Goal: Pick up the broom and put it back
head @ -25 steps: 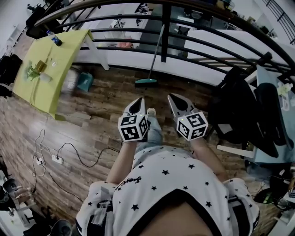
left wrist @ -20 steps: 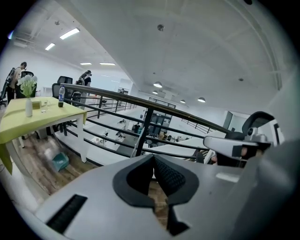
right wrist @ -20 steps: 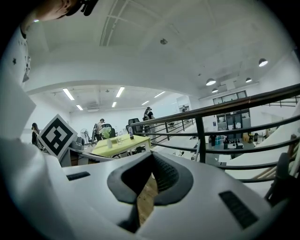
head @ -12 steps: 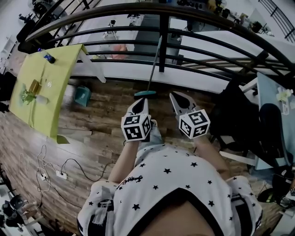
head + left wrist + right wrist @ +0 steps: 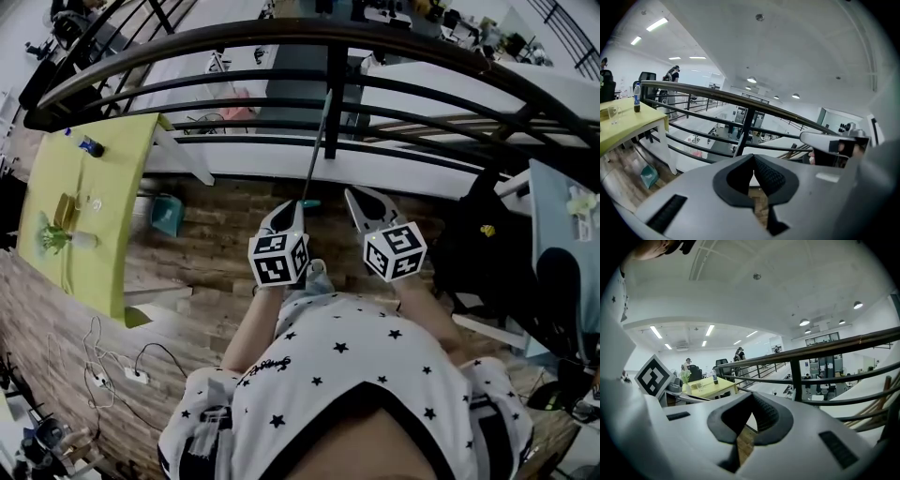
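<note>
Head view: there's one broom, leaning on the black railing at 12 o'clock, its teal head down on the wood floor. The head sits just past the left gripper, around 2 o'clock from its fingers, and at 9 o'clock from the right gripper. Nothing's touching it. Two grippers, one yellow-green table at 9 o'clock with one bottle on it. The railing closes off the far edge, and a black chair crowds 3 o'clock. The open floor is the strip between the table and the chair.

Left gripper view: the left gripper has its fingers pressed together with nothing in them. The railing runs across ahead, with the table at 9 o'clock.

Right gripper view: same deal for the right gripper, fingers closed up and empty. The railing is at 2 o'clock and the table at 10. Can't pick out the broom here.
</note>
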Motion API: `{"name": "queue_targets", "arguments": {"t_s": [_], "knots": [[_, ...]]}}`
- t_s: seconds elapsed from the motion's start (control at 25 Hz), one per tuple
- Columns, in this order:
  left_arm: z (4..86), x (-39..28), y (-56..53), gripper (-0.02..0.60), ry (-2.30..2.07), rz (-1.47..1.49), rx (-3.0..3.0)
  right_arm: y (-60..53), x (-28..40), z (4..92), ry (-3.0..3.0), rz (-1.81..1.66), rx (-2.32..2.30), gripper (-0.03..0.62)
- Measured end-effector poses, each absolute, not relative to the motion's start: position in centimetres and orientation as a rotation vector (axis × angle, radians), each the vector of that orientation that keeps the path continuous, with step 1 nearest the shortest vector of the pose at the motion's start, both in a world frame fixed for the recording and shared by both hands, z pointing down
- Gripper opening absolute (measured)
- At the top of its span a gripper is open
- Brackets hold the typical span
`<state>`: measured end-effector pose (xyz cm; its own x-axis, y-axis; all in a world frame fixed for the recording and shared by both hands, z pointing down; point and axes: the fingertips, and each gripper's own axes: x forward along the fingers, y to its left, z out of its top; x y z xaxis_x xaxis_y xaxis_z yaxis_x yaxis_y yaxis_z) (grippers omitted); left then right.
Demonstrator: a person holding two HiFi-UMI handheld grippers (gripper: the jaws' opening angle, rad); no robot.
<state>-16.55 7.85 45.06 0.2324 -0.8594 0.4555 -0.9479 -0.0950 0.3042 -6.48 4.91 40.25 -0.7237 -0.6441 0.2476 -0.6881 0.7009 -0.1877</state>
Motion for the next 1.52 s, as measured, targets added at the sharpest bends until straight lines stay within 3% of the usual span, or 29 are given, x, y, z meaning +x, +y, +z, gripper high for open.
{"name": "queue_targets", "arguments": {"t_s": [0.8, 1.52], "knots": [[48.1, -21.4, -4.5, 0.012, -1.532, 0.257, 2.02, -7.0, -10.7, 42.7, -2.649, 0.427, 1.233, -0.006], [51.4, -19.6, -14.9, 0.012, -1.517, 0.287, 2.036, -13.9, -9.7, 45.9, -2.616, 0.439, 1.191, -0.006]]}}
